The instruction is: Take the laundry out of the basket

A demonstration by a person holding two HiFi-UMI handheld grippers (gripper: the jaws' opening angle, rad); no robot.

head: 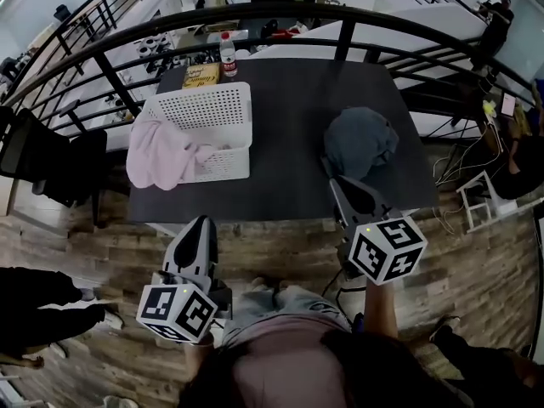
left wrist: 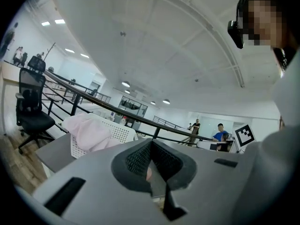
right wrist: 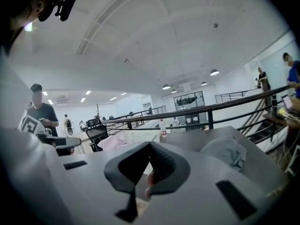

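A white perforated basket [head: 217,109] stands at the left of the dark table [head: 289,177]. A pink garment [head: 161,155] hangs over its left front rim. A grey-blue garment [head: 359,143] lies crumpled on the table's right side. My right gripper [head: 336,181] is at the table's front edge just below that garment, its jaws shut with nothing between them. My left gripper [head: 201,223] hangs in front of the table below the basket, with its jaws shut and empty. The left gripper view shows the pink garment [left wrist: 91,130] on the basket [left wrist: 119,134]. In the right gripper view the grey garment [right wrist: 224,151] lies to the right.
A water bottle [head: 228,55] and a yellow box [head: 201,76] stand behind the basket. A black railing [head: 340,24] curves round the table's far side. A black office chair [head: 51,164] stands left of the table. People stand beyond the railing.
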